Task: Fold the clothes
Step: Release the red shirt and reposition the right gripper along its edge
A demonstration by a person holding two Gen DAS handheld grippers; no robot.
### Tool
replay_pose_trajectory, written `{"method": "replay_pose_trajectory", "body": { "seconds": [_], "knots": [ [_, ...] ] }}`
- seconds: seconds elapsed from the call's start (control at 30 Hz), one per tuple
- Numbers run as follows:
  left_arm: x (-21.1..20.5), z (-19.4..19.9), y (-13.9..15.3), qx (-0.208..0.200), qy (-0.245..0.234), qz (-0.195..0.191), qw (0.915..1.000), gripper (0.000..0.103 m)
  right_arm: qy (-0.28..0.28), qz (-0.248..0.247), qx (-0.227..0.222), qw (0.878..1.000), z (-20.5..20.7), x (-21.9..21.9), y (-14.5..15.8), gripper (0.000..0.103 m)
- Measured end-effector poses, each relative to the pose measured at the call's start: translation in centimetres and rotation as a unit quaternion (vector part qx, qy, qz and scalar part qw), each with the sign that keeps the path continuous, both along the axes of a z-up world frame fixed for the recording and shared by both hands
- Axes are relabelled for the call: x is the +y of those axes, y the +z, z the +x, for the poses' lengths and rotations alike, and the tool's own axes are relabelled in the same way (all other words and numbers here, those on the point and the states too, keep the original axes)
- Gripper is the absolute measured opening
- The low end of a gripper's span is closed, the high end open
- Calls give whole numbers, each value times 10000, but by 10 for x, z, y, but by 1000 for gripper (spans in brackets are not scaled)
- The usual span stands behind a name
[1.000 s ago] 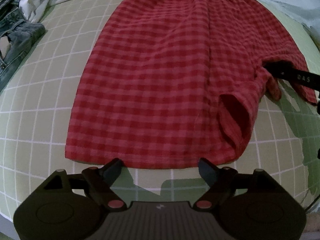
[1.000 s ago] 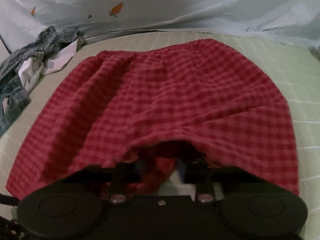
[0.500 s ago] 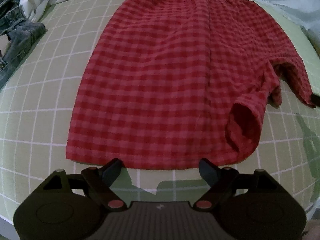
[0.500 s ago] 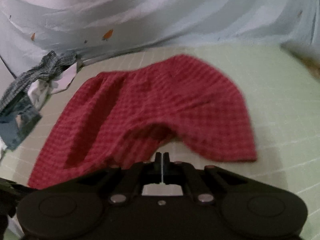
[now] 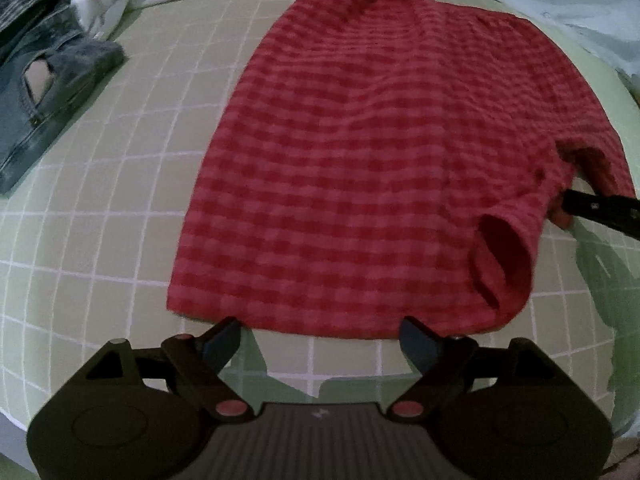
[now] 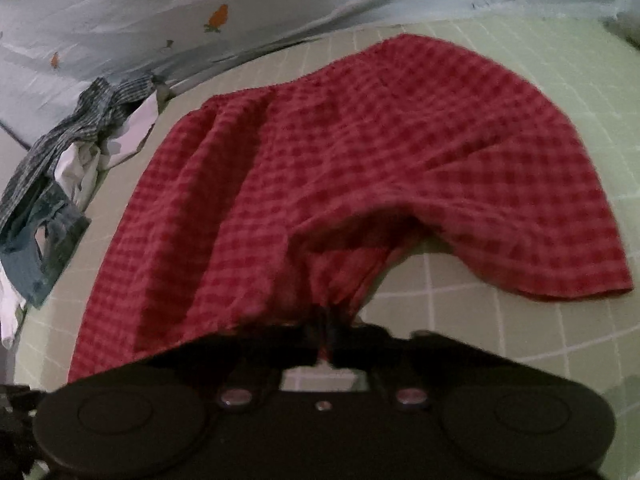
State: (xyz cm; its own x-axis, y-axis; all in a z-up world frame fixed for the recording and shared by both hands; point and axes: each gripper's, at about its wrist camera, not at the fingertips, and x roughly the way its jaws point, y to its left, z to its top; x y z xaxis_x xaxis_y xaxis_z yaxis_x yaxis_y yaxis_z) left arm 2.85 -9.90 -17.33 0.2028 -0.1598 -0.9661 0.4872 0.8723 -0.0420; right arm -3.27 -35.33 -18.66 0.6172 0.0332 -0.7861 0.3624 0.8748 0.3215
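Observation:
Red checked shorts point(image 5: 380, 160) lie spread on the green grid mat point(image 5: 100, 220), waistband far and leg hems near. My left gripper point(image 5: 320, 334) hangs open just short of the near hem, nothing between its fingers. In the right wrist view my right gripper point(image 6: 326, 320) has its jaws closing tight on a bunched bit of the shorts point(image 6: 360, 160) at the notch between the two legs. The cloth pulls up into folds there. The right gripper point(image 5: 600, 210) also shows as a black bar at the shorts' right edge in the left wrist view.
Blue jeans point(image 5: 44, 92) and a white cloth point(image 5: 120, 4) lie heaped at the mat's far left, with a dark checked garment point(image 6: 80, 120) on top. A light blue sheet with carrot prints point(image 6: 280, 0) rises behind the mat. Bare mat lies right of the shorts.
The right gripper drew back from the shorts with its jaws shut and empty, then came in again and now pinches the cloth. The left gripper stayed put and open.

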Motion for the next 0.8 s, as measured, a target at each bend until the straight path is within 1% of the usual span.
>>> {"method": "replay_pose_trajectory", "body": {
  "seconds": [0.07,0.17,0.23,0.33,0.37,0.43,0.47,0.5,0.57,0.63,0.67,0.73,0.8],
  "knots": [
    [1,2,-4,37,11,11,10000,87,65,-143,-15,9999,-13,5,11,1],
    [7,1,-7,74,28,17,10000,87,150,-293,113,9994,-39,12,25,1],
    [10,1,-8,80,41,10,10000,87,191,-312,348,9987,-54,16,25,1],
    [12,3,-9,70,58,15,10000,87,114,-221,688,9973,-62,13,18,3],
    [12,3,-9,63,60,24,10000,87,18,-221,658,9976,-64,10,20,6],
    [12,2,-7,32,60,34,10000,87,-267,-251,481,9982,-70,0,25,22],
    [13,0,-6,9,73,30,10000,87,-473,-270,361,9979,-72,-8,28,43],
    [14,-1,-4,-16,92,25,10000,87,-680,-289,241,9970,-75,-15,32,53],
    [15,0,0,-84,197,-4,9998,87,-1109,-291,60,9934,-79,-33,36,53],
    [16,3,4,-171,348,-43,9992,87,-1580,-227,16,9872,-81,-58,34,55],
    [17,5,6,-212,446,-62,9988,87,-1810,-250,23,9832,-82,-71,31,57],
    [20,7,9,-275,641,-84,9975,87,-2252,-344,68,9737,-85,-97,22,57],
    [25,7,12,-298,850,-87,9959,87,-2459,-515,178,9678,-84,-119,13,57]
  ]
}}
